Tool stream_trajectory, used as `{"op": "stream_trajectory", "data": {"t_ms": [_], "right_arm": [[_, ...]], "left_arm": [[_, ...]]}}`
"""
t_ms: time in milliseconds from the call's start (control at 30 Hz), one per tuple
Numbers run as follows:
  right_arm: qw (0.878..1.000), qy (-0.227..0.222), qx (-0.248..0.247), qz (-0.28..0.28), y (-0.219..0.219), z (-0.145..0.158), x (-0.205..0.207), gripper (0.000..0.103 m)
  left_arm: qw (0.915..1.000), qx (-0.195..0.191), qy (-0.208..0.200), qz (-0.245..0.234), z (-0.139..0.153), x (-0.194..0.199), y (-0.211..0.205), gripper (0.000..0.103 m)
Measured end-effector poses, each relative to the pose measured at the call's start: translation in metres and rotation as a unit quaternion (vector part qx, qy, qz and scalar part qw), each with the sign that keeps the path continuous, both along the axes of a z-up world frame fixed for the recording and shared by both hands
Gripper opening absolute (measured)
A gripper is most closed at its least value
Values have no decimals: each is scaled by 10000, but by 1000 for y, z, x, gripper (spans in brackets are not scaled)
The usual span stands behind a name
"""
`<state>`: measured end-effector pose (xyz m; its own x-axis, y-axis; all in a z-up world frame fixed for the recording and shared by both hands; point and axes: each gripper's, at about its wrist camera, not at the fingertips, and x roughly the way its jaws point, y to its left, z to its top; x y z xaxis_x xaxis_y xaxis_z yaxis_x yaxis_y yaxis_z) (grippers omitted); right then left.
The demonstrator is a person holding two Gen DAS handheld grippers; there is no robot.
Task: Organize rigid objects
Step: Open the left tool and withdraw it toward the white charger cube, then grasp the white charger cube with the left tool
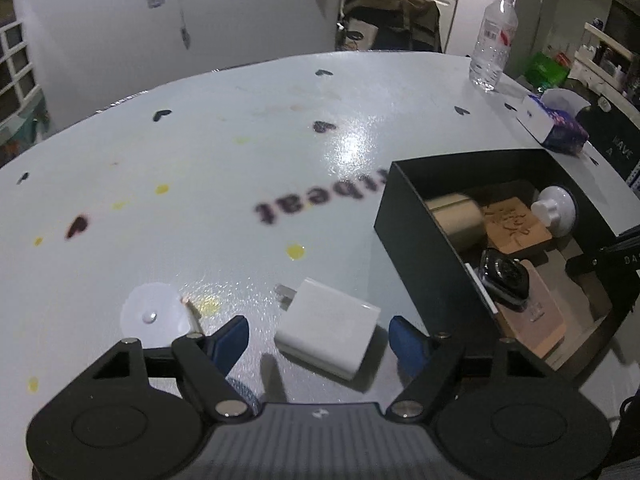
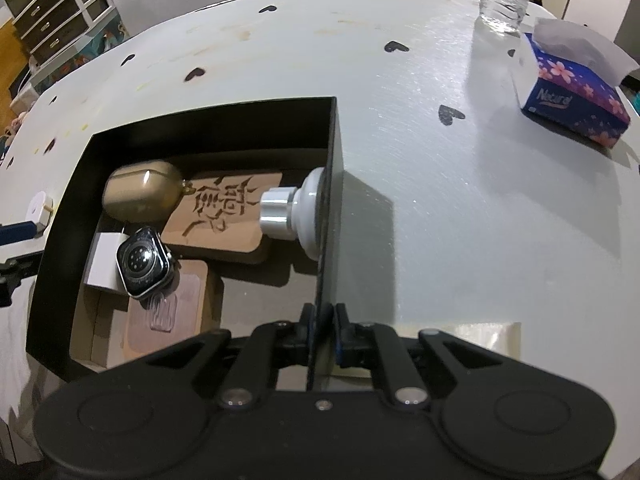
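White tabletop [image 1: 200, 168]: left gripper [image 1: 318, 340] hangs with jaws apart astride white charger [image 1: 328, 338], pads clear; right gripper [image 2: 324, 336] clamps black box [image 2: 330, 200] wall.

We hold our left claw [image 1: 318, 340] angled downward, its blue fingers [image 1: 232, 342] parted and not pressing on anything. Our right claw [image 2: 323, 334] also points steeply down, its fingers pinched together on a thin black wall [image 2: 326, 240].
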<state>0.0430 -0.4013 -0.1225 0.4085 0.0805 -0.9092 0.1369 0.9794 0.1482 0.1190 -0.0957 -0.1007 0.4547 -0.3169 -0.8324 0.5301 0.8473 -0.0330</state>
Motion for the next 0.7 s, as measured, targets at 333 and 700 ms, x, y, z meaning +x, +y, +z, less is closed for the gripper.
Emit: {"op": "stream_trajectory", "data": {"t_ms": [333, 700], "right_arm": [[9999, 20, 26, -102, -1, -1, 0, 9], [9999, 21, 28, -99, -1, -1, 1, 9]], "left_arm": [[9988, 137, 171, -429, -7, -1, -10, 61], [9985, 495, 172, -161, -17, 0, -28, 58]]}}
